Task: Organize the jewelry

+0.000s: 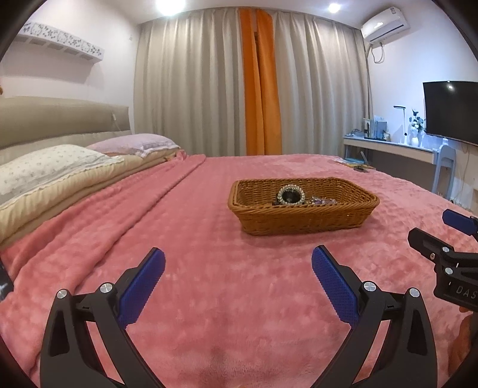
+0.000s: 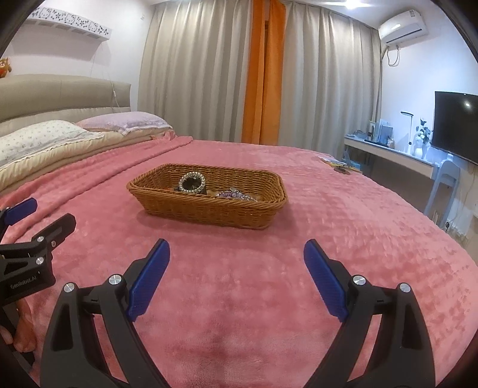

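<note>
Jewelry: one clear beaded bracelet (image 2: 192,181) and one purple beaded piece (image 2: 236,195) lie inside the brown wicker basket (image 2: 209,209); near it, left gripper (image 1: 238,279) and right gripper (image 2: 236,270) hover, fingers spread, holding nothing

Woven wicker basket (image 1: 301,221); plush fleece blanket (image 1: 191,226)

- Pink blanket (image 1: 209,209) covering the bed.
- Two pillows (image 1: 44,167) far left.
- Orange curtain (image 1: 261,89) between grey curtains (image 1: 191,83).
- Television (image 1: 451,110) and air conditioner (image 1: 384,25) far right.
</note>
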`<state>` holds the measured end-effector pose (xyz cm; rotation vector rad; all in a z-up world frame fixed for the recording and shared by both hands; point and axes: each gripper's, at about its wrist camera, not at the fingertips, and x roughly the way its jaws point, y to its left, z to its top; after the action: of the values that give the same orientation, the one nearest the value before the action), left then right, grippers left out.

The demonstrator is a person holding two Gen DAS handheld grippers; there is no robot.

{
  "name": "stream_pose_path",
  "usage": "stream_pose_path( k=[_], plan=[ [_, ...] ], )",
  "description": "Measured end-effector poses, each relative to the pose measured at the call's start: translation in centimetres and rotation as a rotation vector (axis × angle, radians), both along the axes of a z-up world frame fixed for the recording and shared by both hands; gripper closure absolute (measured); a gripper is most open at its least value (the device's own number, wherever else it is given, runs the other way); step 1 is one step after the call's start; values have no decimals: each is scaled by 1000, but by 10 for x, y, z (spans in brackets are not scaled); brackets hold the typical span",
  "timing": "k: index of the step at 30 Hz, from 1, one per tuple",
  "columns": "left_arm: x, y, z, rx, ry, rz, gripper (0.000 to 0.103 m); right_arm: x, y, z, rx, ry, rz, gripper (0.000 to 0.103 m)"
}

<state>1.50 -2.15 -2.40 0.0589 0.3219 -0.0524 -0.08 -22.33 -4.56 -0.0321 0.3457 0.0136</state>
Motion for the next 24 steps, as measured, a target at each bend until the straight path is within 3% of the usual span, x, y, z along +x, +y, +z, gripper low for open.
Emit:
stream_pose_path(
  k=[6, 24],
  plan=[
    [0, 7, 0, -34, 3, 9, 8, 2, -6, -1, 25, 12, -9, 16],
    [2, 6, 0, -30, 7, 8, 8, 3, -11, -2, 47, 26, -11, 13]
  ],
)
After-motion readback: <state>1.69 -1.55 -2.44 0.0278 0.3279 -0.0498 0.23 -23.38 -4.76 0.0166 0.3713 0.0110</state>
